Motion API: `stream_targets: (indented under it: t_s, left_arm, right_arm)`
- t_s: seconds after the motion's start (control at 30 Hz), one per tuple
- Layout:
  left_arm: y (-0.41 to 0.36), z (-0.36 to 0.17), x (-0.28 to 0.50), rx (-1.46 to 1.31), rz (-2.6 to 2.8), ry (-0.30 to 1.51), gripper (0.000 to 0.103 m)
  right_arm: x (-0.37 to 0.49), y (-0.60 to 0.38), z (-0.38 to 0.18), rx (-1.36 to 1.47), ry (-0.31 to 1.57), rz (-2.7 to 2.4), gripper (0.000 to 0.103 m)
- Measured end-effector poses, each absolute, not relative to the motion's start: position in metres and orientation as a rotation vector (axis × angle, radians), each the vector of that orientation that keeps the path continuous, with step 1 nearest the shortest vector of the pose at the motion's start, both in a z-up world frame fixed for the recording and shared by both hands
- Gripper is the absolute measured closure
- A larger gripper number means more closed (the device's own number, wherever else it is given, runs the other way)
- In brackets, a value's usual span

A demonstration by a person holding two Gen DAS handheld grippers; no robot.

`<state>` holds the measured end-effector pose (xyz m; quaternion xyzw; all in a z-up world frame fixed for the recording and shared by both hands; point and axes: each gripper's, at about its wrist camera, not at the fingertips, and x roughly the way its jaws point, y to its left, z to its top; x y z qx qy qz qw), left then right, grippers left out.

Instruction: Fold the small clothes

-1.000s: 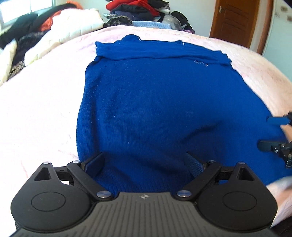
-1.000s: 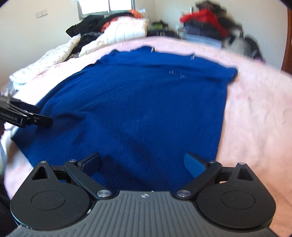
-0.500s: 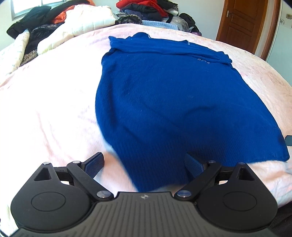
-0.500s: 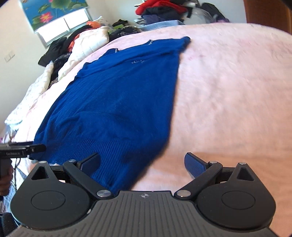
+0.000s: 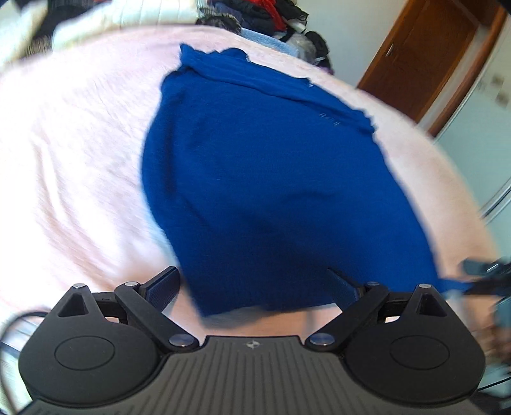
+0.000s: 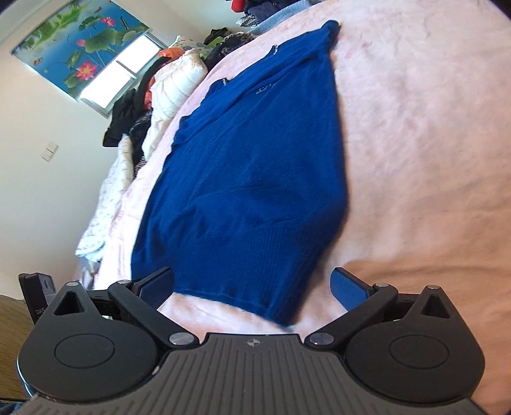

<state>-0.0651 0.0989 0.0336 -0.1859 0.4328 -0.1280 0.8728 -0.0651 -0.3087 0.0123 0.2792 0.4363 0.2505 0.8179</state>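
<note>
Across the middle of a bed covered by a pale pink blanket (image 6: 415, 134), a deep blue knitted sweater (image 6: 255, 166) lies spread flat, its ribbed hem toward the near edge of the bed and its collar end toward the far side, where heaps of clothes (image 5: 274, 16) are piled against the wall. Both views are slightly blurred. Seen from the left wrist camera, the left hand-held gripper (image 5: 255, 284) hangs over the near edge with its blue-padded fingers (image 5: 163, 284) spread wide, holding nothing; the left-hand corner of the sweater's hem sits between them, though whether the fingers touch the cloth cannot be told. At the right margin of that view, the right hand-held gripper (image 5: 479, 274) shows only as a dark blur near the hem's other corner. From the right wrist camera, that gripper is also wide open and empty, its fingers (image 6: 348, 287) straddling the hem's right-hand corner above the blanket. White quilted bedding (image 6: 172, 86) and dark garments lie bunched along the bed's left side, beneath a window with a lotus-print blind (image 6: 83, 48). A brown wooden door (image 5: 428, 64) stands past the far right corner of the bed. A black device (image 6: 35, 293) shows at the lower left of the right camera's view.
</note>
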Motion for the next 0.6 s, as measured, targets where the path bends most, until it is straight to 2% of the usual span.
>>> stream_targets:
  t_s: [0.1,0.27,0.6]
  left_arm:
    - [0.127,0.021,-0.057,-0.695,-0.397,0.945,0.005]
    - [0.160,-0.002,-0.050,-1.008,-0.434,0.965,0.005]
    - [0.177,0.003,-0.041,-1.081,-0.364,0.857,0.006]
  right_arm:
    - [-0.060,-0.310,0.011,0.658,0.950,0.558,0.001]
    - [-0.055,-0.315,0.001,0.817,1.005,0.632,0.001]
    - [-0.046,-0.326,-0.003,0.987,0.987,0.632,0.002]
